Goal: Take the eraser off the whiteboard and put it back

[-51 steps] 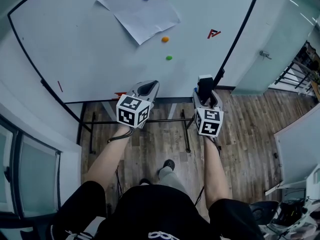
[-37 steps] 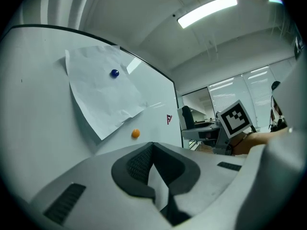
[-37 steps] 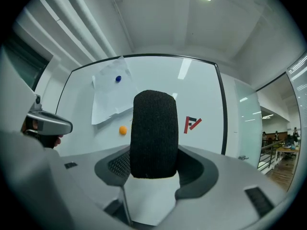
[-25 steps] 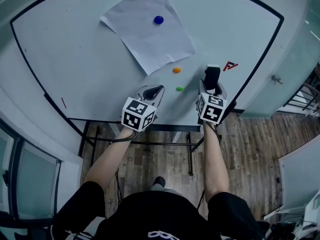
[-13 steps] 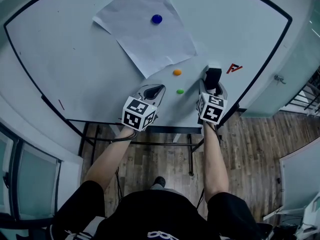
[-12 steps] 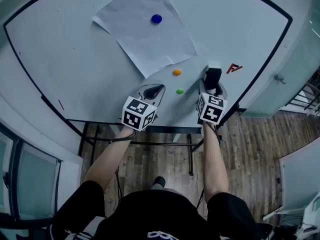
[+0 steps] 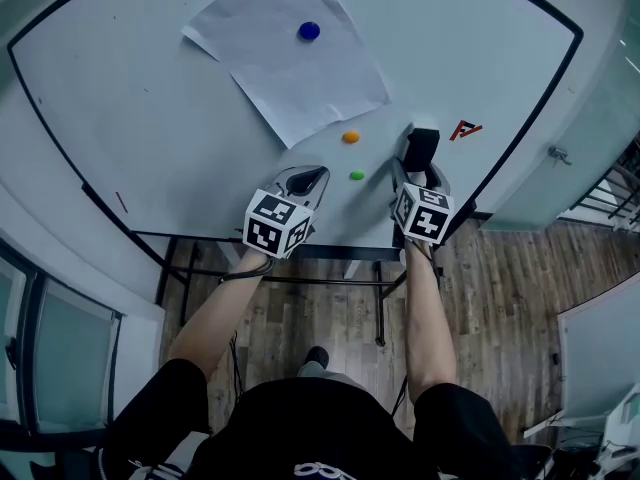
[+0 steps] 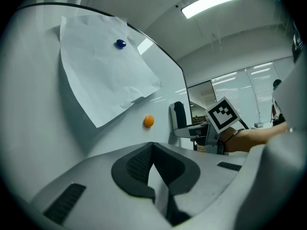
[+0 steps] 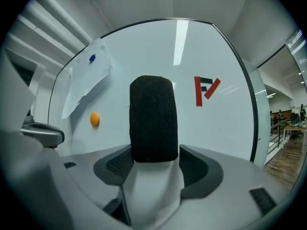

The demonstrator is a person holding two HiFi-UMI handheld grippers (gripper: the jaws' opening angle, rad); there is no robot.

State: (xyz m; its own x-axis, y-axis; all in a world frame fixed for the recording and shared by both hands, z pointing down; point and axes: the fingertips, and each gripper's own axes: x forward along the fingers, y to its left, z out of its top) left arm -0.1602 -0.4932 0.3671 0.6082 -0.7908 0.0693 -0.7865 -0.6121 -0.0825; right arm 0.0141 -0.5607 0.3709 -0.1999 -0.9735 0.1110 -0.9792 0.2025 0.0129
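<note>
One eraser (image 9: 153, 119) in the right gripper (image 9: 153, 163), now higher up the whiteboard (image 7: 150, 98).

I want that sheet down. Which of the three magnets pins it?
The blue magnet, sitting on the paper itself; the orange magnet and green magnet sit on bare whiteboard below it.

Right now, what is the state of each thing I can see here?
eraser, gripped, near the whiteboard
right tool, shut on the eraser
left tool, shut and empty
paper, pinned by the blue magnet, one corner lifted
orange magnet, on bare whiteboard
green magnet, on bare whiteboard
</note>
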